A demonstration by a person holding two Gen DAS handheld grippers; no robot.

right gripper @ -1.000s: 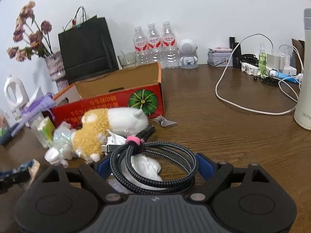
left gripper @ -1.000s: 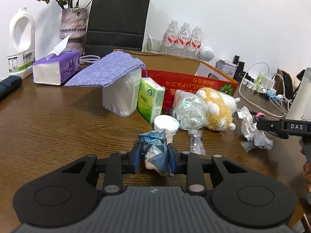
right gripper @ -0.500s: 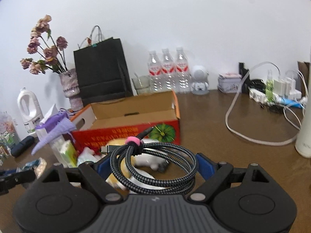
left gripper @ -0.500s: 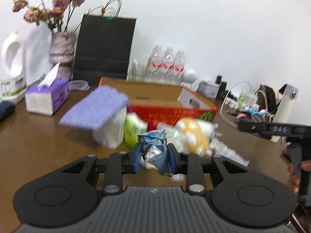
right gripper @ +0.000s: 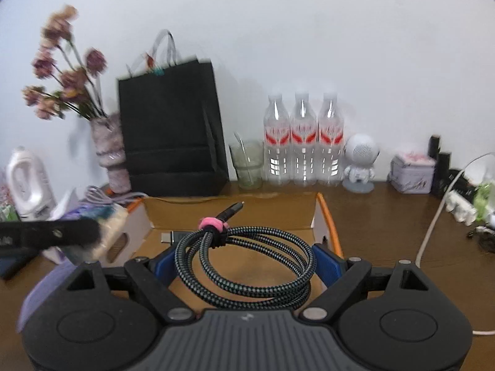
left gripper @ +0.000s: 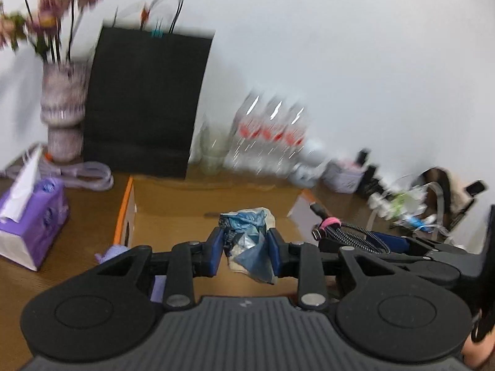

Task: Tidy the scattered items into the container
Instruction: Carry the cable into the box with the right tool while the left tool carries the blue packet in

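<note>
**Left wrist and right wrist views: both grippers loaded above the box**

Left wrist view: the left gripper (left gripper: 245,249) is seen with its blue pads pressed against a crumpled blue and white wrapper (left gripper: 249,241), which is pinched between them and bulges above and below the jaws. Beyond the wrapper the open cardboard box (left gripper: 173,213) is seen, its brown floor bare where visible and its orange-edged wall at the left. The picture is blurred. A purple tissue box (left gripper: 32,232) stands on the table (left gripper: 83,213) left of the box, well apart from it. A black paper bag (left gripper: 145,102) and a vase (left gripper: 63,114) of dried flowers stand behind, against the wall. Water bottles (left gripper: 272,136) are smeared by blur at the back. At the right, the right gripper (left gripper: 365,238) is seen from the side, just beside the left one, with a coiled cable (left gripper: 349,233) in it.

Right wrist view: the right gripper (right gripper: 241,262) is shown with jaws spread wide, and the braided cable (right gripper: 244,266), bound by a pink tie (right gripper: 212,223), is held between the blue pads, which touch the coil on both sides. The coil hangs over the open box (right gripper: 324,216), whose floor shows through the loop. One finger of the left gripper (right gripper: 52,233) reaches in from the left edge, with a blurred piece of the wrapper (right gripper: 111,222) at its tip, near the box's left wall. Three bottles (right gripper: 303,142), a glass (right gripper: 247,164), a small white figure (right gripper: 360,164) and a tin (right gripper: 411,173) are lined up behind the box.
</note>
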